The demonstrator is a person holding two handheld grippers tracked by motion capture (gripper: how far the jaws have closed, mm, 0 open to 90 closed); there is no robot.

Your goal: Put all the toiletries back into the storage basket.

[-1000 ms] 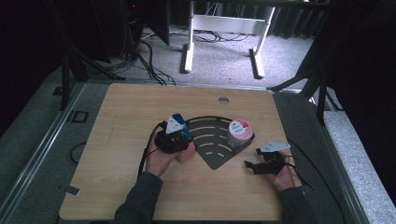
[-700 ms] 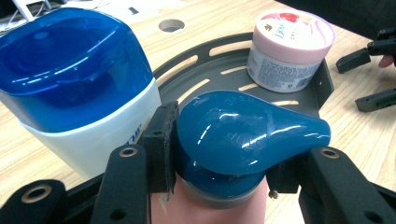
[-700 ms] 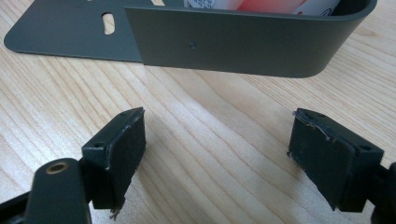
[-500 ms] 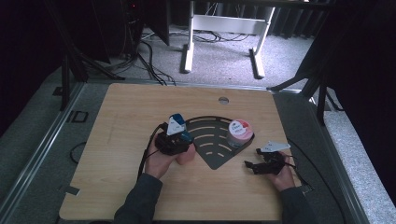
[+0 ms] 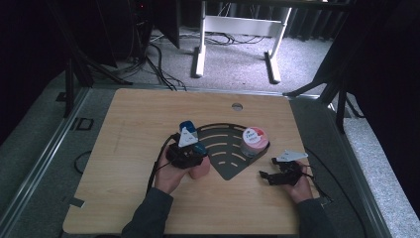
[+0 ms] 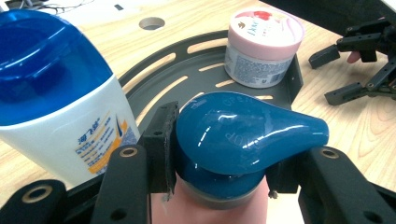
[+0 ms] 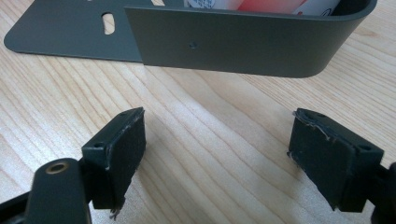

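Now the left gripper [image 6: 219, 186] holds the pink bottle [image 6: 210, 210] by its teal pump cap [image 6: 243, 135], just beside the dark tray [image 5: 223, 166] and a white bottle [image 6: 60, 112]. Probably the next move is to lift it onto the tray near the pink jar [image 5: 254, 141]. Meanwhile the right gripper [image 7: 219, 154] waits with jaws wide apart.

I've got the fan-shaped tray [image 5: 225, 161] mid-table [image 5: 133, 129], with the jar [image 5: 254, 140] sitting in its right corner against the raised rim. Off the tray's left edge the pump bottle [image 6: 243, 135] stands on the table between my left gripper [image 5: 190, 154] jaws, and the capped bottle [image 5: 186, 127] is just behind it, close beside it. My right gripper [image 7: 219, 154] sits on the table right of the tray, near the walled corner holding the jar, jaws apart with bare table between them.
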